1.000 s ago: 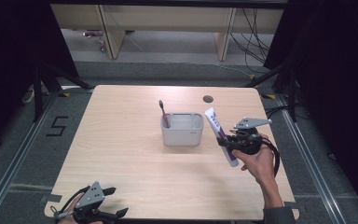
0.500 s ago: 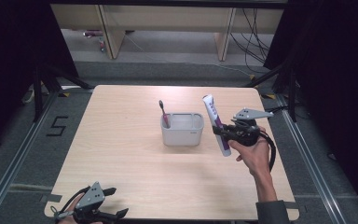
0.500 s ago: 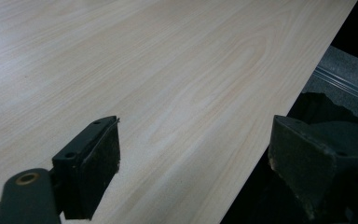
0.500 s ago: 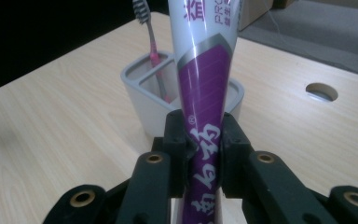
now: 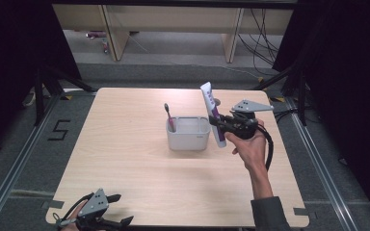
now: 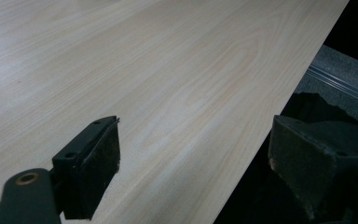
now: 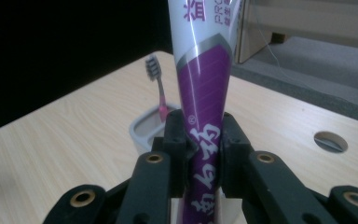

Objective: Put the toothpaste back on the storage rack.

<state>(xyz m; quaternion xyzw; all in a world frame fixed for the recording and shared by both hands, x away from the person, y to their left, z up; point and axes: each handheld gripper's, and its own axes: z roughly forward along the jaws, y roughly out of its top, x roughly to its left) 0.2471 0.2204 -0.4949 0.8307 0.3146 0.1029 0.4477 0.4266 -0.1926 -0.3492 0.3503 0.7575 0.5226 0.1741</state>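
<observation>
Since the earlier frames the right gripper (image 5: 220, 126) has carried the toothpaste tube (image 5: 212, 111) up off the tabletop and inward from the right edge toward the middle. The tube now stands nearly upright, its lower end hanging just beside the right wall of the grey holder (image 5: 188, 140). This looks like the carry stage of putting the tube into the holder; what remains is to bring it over the open compartment and lower it.

In the high view the holder sits near the middle of the tabletop (image 5: 125, 159), a little toward the far edge, with a toothbrush (image 5: 168, 117) standing in its left compartment. The right forearm reaches in from the near right corner, wrist bent so the gripper points left, level with the table. The left gripper (image 5: 118, 222) rests at the near left corner, well apart from the work.

In the left gripper view the two pads (image 6: 95, 163) stand wide apart with nothing between them, one over bare wood, the other beyond the table's edge.

In the right gripper view the jaws are clamped on the purple part of the tube (image 7: 203, 107), pinching it in at the waist. Past it are the holder's rim (image 7: 144, 125) and the toothbrush (image 7: 156, 84), bristles up. A round hole (image 7: 330, 141) in the tabletop lies off to the right.
</observation>
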